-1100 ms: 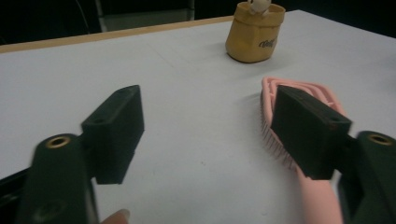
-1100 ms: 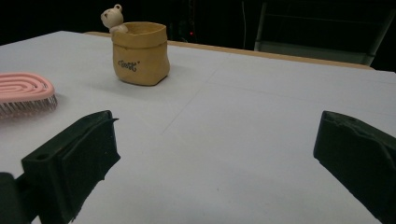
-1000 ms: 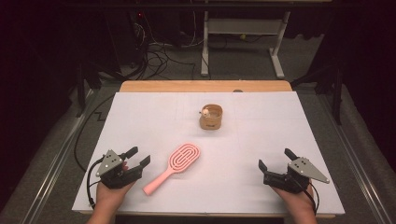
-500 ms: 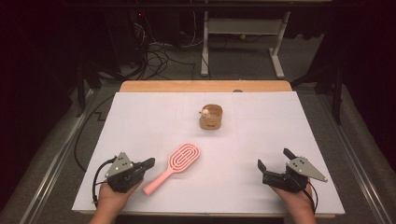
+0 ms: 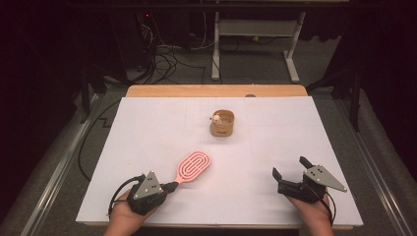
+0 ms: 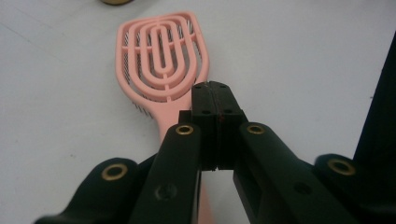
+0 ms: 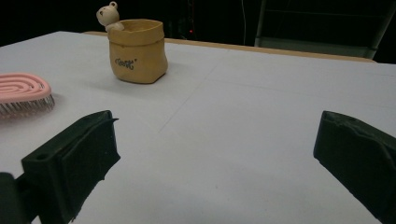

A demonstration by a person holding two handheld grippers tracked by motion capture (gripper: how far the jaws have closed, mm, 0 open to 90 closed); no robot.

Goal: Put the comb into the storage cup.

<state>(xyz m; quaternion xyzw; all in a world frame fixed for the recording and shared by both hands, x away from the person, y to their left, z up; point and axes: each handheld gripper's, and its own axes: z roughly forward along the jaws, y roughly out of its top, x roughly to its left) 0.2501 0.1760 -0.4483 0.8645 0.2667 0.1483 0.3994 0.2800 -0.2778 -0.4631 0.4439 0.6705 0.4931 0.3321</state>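
Two tools are resting on the white tabletop (image 5: 147, 128): the left tool (image 6: 215, 100) is attempting the pickup, jaws shut together over the pink hairbrush (image 6: 161, 56) handle near the front edge, the right tool (image 5: 289, 166) is idling wide open, and lifting is calling for a confirmed pinch.

Left tool (image 5: 169, 187) jaws pressed together, low over the table, right tool (image 5: 290, 173) jaws wide apart, held level
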